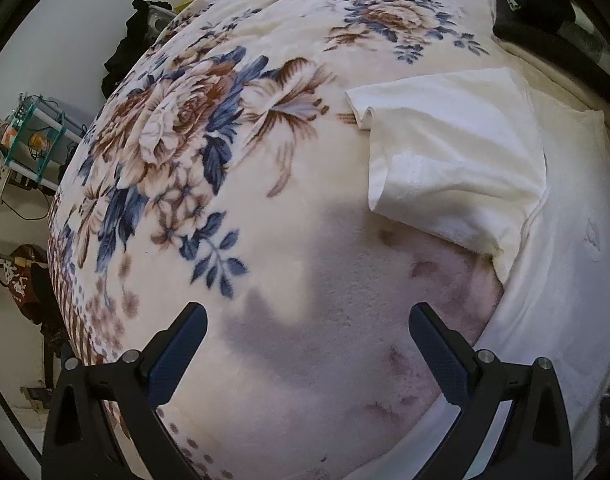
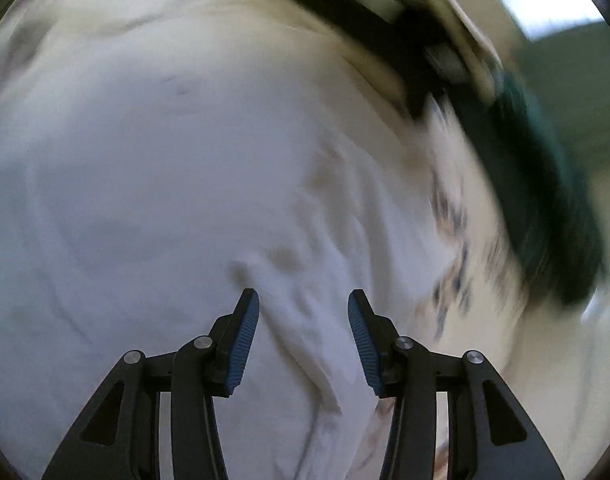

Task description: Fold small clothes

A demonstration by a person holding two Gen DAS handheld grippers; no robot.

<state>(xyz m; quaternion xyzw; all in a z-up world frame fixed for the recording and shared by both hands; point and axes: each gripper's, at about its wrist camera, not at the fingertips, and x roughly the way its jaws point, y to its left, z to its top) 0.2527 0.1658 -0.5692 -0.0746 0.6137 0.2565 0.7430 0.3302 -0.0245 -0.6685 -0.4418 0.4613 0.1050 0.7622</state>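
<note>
A white T-shirt point(image 1: 485, 168) lies on a floral blanket point(image 1: 225, 160), at the right of the left wrist view, with its sleeve folded over the body. My left gripper point(image 1: 307, 316) is wide open and empty above bare blanket, left of the shirt's lower part. The right wrist view is blurred by motion. It shows the white shirt point(image 2: 165, 200) filling most of the frame, with a raised fold of its edge running between the fingers. My right gripper point(image 2: 303, 302) is open just over that fold; its pads do not touch the cloth.
A dark garment point(image 1: 545, 12) lies at the far right of the bed and shows as a dark green blur in the right wrist view point(image 2: 545, 200). Black clothing point(image 1: 133, 40) hangs off the bed's far left edge. A shelf rack point(image 1: 29, 136) stands by the wall.
</note>
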